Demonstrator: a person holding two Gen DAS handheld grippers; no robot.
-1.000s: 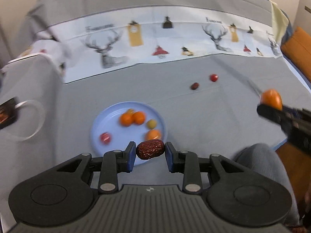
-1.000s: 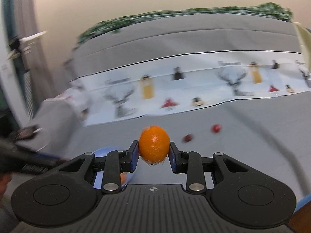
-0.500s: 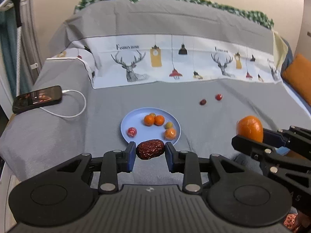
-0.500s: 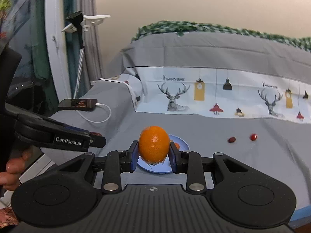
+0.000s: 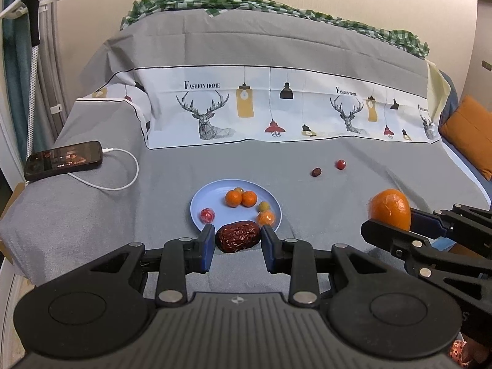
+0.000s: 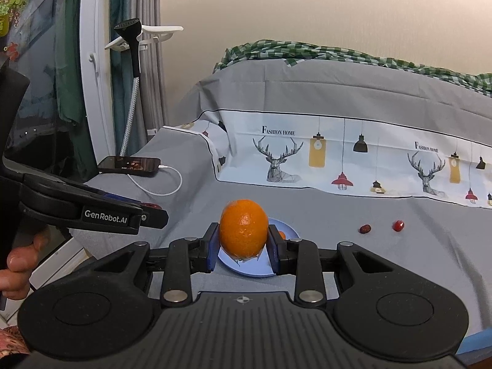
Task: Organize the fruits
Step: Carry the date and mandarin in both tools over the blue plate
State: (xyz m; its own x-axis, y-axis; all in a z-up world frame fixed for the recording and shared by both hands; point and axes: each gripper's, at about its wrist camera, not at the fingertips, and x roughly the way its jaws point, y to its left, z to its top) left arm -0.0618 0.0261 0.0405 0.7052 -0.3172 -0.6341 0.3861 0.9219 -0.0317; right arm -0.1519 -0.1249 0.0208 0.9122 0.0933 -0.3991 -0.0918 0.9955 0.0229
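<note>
Far left edge of the grey-covered bed point(image 5: 384, 166): phone point(image 5: 63, 160) lying flat, white charging cable point(image 5: 123, 178) plugged in and looping toward the bed's middle.

Left-centre, near the front edge: blue plate point(image 5: 200, 204) flat on the cover. On it – small red fruit point(image 5: 207, 215) at the left, two small oranges point(image 5: 240, 198) touching side by side in the middle, greenish-yellow fruit point(image 5: 263, 206) to their right, one more small orange fruit point(image 5: 266, 217) at the near right rim, partly behind the fingertip.

Left gripper point(image 5: 236, 241) clamped on a wrinkled red date point(image 5: 237, 236), pads pressing both ends, date held lengthwise between them. Hovers over the front edge, plate just beyond and slightly above in view.

Right of the plate, well apart from it, mid-bed: dark red fruit point(image 5: 316, 172) and brighter red fruit point(image 5: 340, 164) lying near each other, not touching.

Right gripper point(image 6: 243, 244) closed on a large orange point(image 6: 244, 233), blue pads against its two sides, fruit filling the gap and bulging above the fingers. In the right wrist view sits directly in front of the plate point(image 6: 290, 232), hiding most of it. Seen from the left wrist, same orange point(image 5: 390, 208) at the far right, near the bed's front-right corner, off the cover.
</note>
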